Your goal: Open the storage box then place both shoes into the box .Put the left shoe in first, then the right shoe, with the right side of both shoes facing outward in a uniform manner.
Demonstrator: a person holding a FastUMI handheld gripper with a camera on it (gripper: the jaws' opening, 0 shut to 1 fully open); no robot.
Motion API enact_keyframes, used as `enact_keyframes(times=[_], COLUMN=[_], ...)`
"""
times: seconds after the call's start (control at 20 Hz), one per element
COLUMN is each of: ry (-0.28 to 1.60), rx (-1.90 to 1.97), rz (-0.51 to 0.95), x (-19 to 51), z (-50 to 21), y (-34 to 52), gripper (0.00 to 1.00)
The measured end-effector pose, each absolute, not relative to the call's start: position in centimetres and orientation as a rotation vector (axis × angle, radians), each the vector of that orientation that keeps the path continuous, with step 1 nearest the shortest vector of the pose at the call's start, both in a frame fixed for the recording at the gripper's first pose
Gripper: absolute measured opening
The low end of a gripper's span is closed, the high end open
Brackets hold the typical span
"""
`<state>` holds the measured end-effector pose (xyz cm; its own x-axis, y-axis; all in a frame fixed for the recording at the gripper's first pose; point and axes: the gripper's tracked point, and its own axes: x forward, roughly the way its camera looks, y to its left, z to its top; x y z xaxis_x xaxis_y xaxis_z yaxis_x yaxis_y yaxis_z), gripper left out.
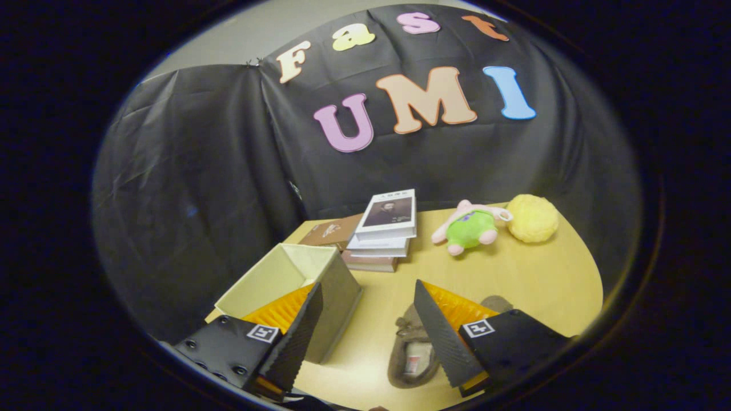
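— Storage box point(297, 285), what is it made of and what shape?

— It looks like stiff fabric or board, a plain rectangular tub with straight walls, pale cream inside and greyer outside. Its top is open and nothing shows inside the part I can see. It stands on the smooth yellow wooden table point(531, 279), behind the left finger, its long axis running away from the camera toward the books.

— And the shoe?

— One shoe point(414, 348) lies flat on the table just beside the box, partly behind the right finger. It is a soft brown-grey slipper, suede-like, with a small bow on the upper and a label on the insole. Its long axis runs roughly away from the camera; I cannot tell toe from heel for sure.

— The gripper?

— Gripper point(368, 297) hangs above the table with its fingers spread wide, nothing between them; ribbed pads face inward.

— Anything else?

— A stack of books point(380, 231) beyond the box, a fuzzy pink-and-green plush toy point(471, 227) and a round yellow sponge-like ball point(532, 218) near the far edge
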<state>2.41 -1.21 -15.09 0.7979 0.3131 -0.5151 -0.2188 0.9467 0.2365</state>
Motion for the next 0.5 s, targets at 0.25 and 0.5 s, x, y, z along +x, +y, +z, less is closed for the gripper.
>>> enact_keyframes(times=[0.25,0.5], ry=[0.660,0.757], rx=[0.142,0.122], rz=[0.247,0.243], x=[1.7,0.6], z=[-19.6,-24.2], y=[-4.6,-6.7], gripper=[1.00,1.00])
